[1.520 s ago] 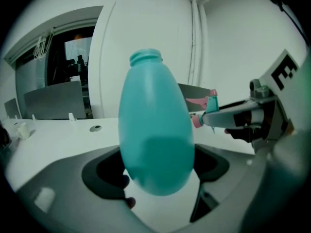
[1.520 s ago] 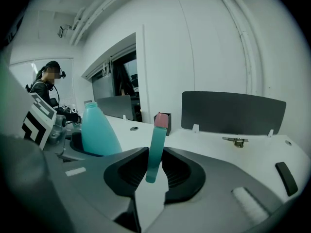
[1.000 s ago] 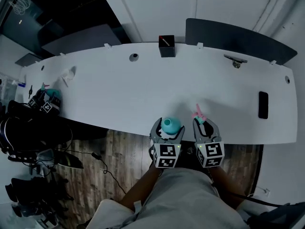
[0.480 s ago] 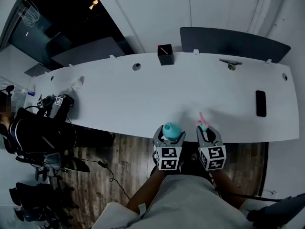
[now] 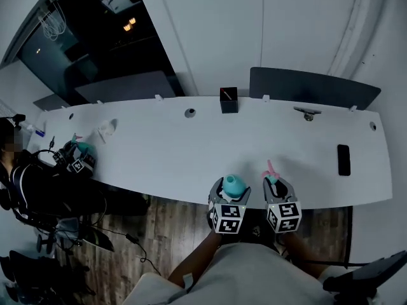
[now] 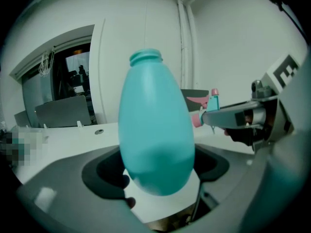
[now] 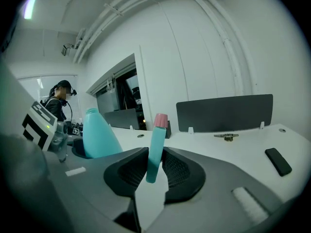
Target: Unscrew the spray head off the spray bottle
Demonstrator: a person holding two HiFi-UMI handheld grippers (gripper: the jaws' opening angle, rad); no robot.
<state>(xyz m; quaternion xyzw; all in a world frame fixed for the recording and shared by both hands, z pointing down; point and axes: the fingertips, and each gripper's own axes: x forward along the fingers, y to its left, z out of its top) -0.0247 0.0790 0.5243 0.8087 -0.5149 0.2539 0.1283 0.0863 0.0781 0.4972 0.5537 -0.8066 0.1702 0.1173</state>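
Observation:
A teal spray bottle [image 5: 233,185] with a bare, open neck stands upright in my left gripper [image 5: 229,188], whose jaws are shut on its wide body [image 6: 155,140]. The spray head [image 5: 270,170], teal with a pink tip, is off the bottle. My right gripper [image 5: 275,183] is shut on its teal stem [image 7: 155,147]. Both grippers hover side by side over the front edge of the white table [image 5: 172,151], a small gap between them. The right gripper view shows the bottle [image 7: 99,137] at the left; the left gripper view shows the spray head [image 6: 208,106] at the right.
A black box [image 5: 228,100] and a dark panel [image 5: 315,89] stand at the table's back edge, with a metal piece [image 5: 308,113] near them. A black phone [image 5: 343,159] lies at the right. A seated person [image 5: 25,170] with another gripper [image 5: 79,161] is at the left end.
The head view has tilted up, showing more wall. Both grippers keep their holds and stay side by side at the table's front edge. The person at the left has shifted.

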